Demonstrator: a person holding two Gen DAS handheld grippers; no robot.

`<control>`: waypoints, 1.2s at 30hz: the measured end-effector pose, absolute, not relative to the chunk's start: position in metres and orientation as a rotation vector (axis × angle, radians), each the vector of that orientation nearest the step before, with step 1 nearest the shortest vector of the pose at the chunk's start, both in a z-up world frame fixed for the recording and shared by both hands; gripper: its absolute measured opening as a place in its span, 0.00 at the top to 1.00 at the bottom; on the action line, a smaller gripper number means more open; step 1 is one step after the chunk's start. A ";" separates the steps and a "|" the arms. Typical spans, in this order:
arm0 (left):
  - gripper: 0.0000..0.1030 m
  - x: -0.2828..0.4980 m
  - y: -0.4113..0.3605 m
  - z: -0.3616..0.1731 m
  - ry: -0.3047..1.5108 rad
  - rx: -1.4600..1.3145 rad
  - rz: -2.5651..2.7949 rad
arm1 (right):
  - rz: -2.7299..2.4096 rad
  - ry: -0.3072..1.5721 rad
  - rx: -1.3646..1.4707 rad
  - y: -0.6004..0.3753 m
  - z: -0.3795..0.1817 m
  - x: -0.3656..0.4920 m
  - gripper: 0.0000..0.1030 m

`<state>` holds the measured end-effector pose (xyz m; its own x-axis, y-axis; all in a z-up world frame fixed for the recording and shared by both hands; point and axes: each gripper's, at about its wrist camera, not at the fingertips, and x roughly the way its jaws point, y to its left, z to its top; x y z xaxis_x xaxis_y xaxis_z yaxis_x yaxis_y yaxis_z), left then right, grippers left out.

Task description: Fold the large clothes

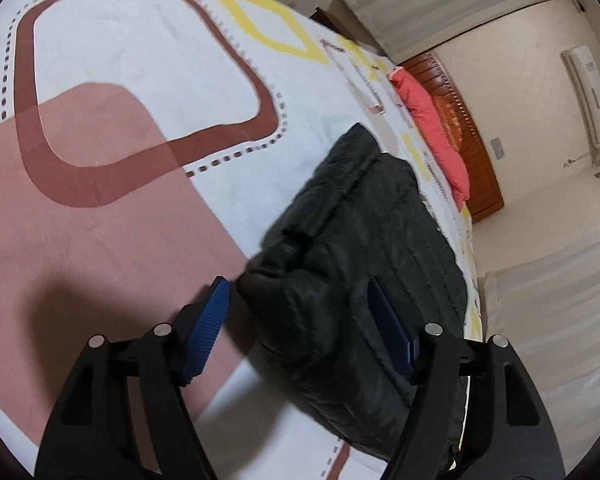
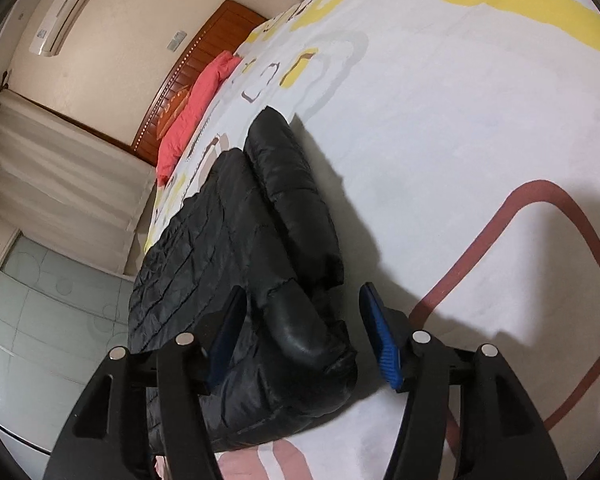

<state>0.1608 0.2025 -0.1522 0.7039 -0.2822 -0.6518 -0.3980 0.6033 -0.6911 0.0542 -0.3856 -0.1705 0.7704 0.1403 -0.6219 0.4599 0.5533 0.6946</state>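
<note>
One jacket (image 1: pixel 364 248), black and quilted, lying part-folded on the bed (image 1: pixel 140 60) near its edge, long axis running from the grippers toward the headboard (image 1: pixel 464 136), a sleeve (image 2: pixel 296 208) doubled along one side. Straddling its near end with the left gripper (image 1: pixel 300 328) and the right gripper (image 2: pixel 300 328), both spread wide and gripping nothing. Risking, likely, slippery puffy layers springing apart or sliding toward the edge if pinched shallowly or unevenly.
</note>
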 end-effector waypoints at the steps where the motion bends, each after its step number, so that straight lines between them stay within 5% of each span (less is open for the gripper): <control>1: 0.44 0.160 0.205 -0.157 0.829 -0.953 0.084 | -0.197 0.695 0.987 -0.386 -0.173 0.056 0.55; 2: 0.59 0.162 0.207 -0.165 0.841 -0.976 0.069 | -0.182 0.701 0.993 -0.385 -0.176 0.057 0.62; 7: 0.65 0.164 0.205 -0.170 0.834 -0.949 0.046 | -0.172 0.716 0.967 -0.385 -0.176 0.061 0.65; 9: 0.58 0.163 0.207 -0.165 0.835 -0.919 0.046 | -0.161 0.717 0.964 -0.388 -0.173 0.059 0.65; 11: 0.40 0.156 0.213 -0.160 0.833 -0.919 0.075 | -0.171 0.707 0.965 -0.391 -0.168 0.052 0.61; 15: 0.38 0.148 0.225 -0.155 0.857 -0.882 0.100 | -0.259 0.697 0.882 -0.401 -0.155 0.040 0.52; 28: 0.38 0.139 0.194 -0.084 0.754 -0.339 0.342 | -0.383 0.690 0.524 -0.363 -0.102 0.051 0.52; 36: 0.38 0.178 0.110 -0.073 0.758 -0.145 0.154 | -0.232 0.753 0.341 -0.285 -0.099 0.104 0.52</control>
